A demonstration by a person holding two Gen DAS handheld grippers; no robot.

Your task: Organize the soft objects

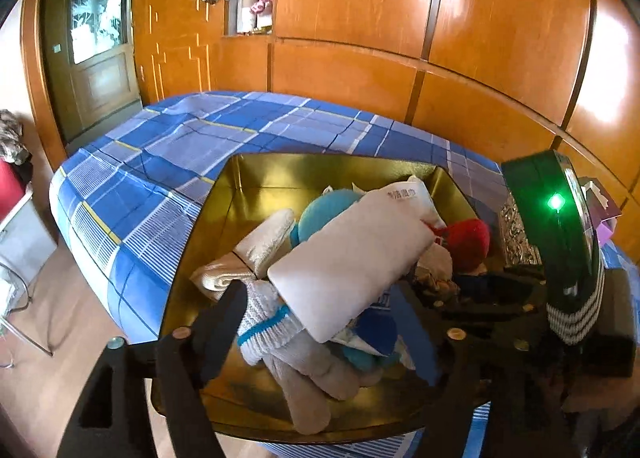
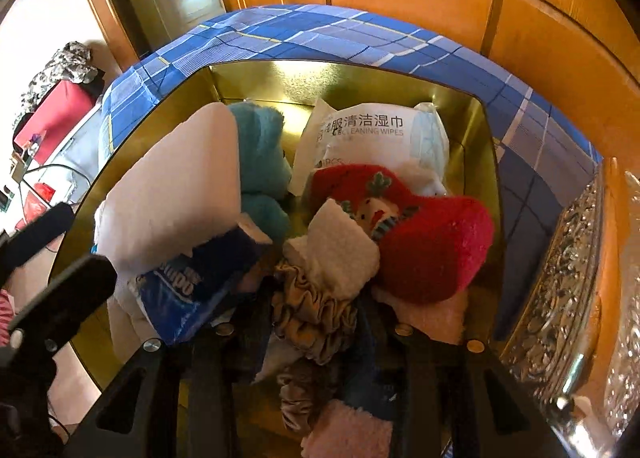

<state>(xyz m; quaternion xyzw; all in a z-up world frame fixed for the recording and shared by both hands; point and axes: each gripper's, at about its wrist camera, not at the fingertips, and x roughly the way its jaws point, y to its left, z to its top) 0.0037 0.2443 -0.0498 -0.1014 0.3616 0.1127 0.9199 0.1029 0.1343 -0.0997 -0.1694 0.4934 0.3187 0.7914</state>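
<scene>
Hovering over a gold tin box (image 1: 256, 177) that sits on a bed with a blue checked sheet (image 1: 168, 145), the left claw (image 1: 340, 298) has its fingers spread wide, with nothing pinched between them; a white tissue pack (image 1: 352, 266) lies just ahead of it, slanted across the heap, and grey-white gloves with a blue cuff band (image 1: 288, 342) lie directly below, between the two fingers. Beyond the tissue pack sit a blue plush toy (image 1: 324, 205) and rolled cream cloth (image 1: 264, 242), with a red plush hat (image 1: 468, 238) off toward the right finger. The right claw (image 2: 316, 322) reaches steeply down into the same box, its fingers standing fairly close on either side of a brown satin scrunchie (image 2: 316, 310); whether the pads actually press on it I cannot tell, as the tips are buried in the pile. Straight ahead of this claw lie a white fleece piece (image 2: 340, 250), the red hat (image 2: 432, 246) and a pack of cleaning wipes (image 2: 372, 133); to its left lean the tissue pack (image 2: 180, 197) with its blue wrapper and the blue plush toy (image 2: 260, 153). Pink fluffy cloth (image 2: 352, 430) lies under it, and a silver embossed lid (image 2: 568, 290) stands at its right.
</scene>
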